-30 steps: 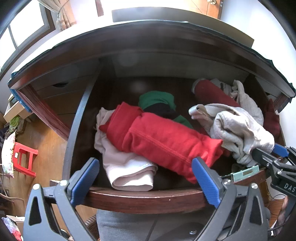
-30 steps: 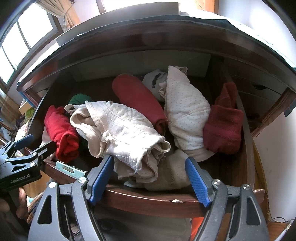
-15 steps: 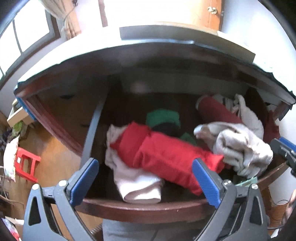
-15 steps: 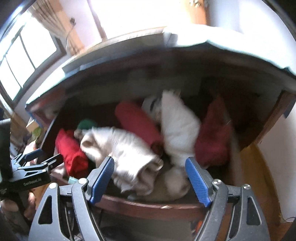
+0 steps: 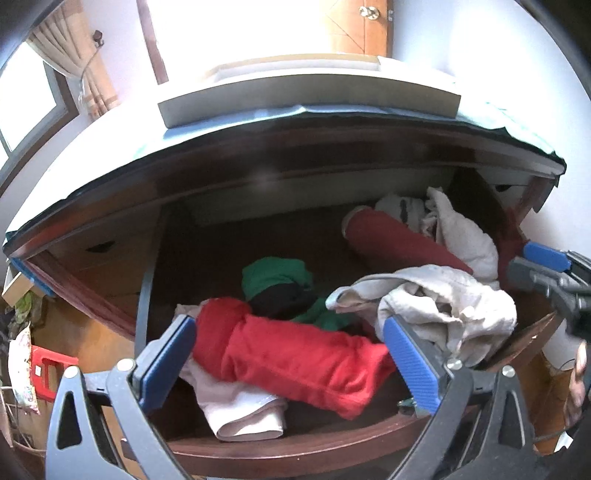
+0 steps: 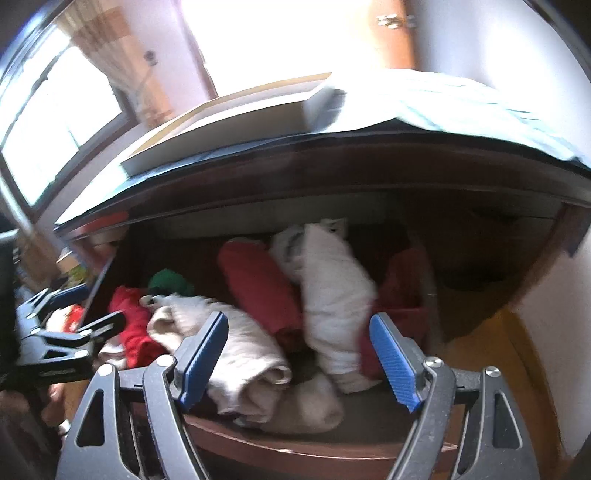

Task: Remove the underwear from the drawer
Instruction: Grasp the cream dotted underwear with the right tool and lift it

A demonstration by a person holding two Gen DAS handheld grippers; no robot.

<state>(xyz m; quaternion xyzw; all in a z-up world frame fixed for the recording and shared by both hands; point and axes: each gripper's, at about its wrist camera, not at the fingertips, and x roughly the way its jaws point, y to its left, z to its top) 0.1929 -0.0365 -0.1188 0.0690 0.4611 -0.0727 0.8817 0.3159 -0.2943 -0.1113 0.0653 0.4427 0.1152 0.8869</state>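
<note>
An open dark wooden drawer (image 5: 295, 446) holds rolled and crumpled underwear. In the left wrist view a bright red roll (image 5: 288, 358) lies at the front over a pale pink piece (image 5: 240, 413), with a green and black piece (image 5: 277, 280) behind. My left gripper (image 5: 288, 363) hovers open above the red roll, holding nothing. In the right wrist view a crumpled beige piece (image 6: 236, 343), a red roll (image 6: 262, 288), a white roll (image 6: 332, 295) and a dark red piece (image 6: 402, 284) fill the drawer. Over the drawer's front my right gripper (image 6: 297, 356) is open and empty.
The desk top overhangs the drawer, with a flat white board (image 5: 310, 92) lying on it. A window (image 6: 55, 129) is at the left, a wooden door (image 5: 362, 26) behind. A red stool (image 5: 44, 373) stands on the floor to the left.
Both grippers have risen and drawn back from the drawer, so the clothes sit lower and smaller in both views. The desk top and board show more. No garment has moved.
</note>
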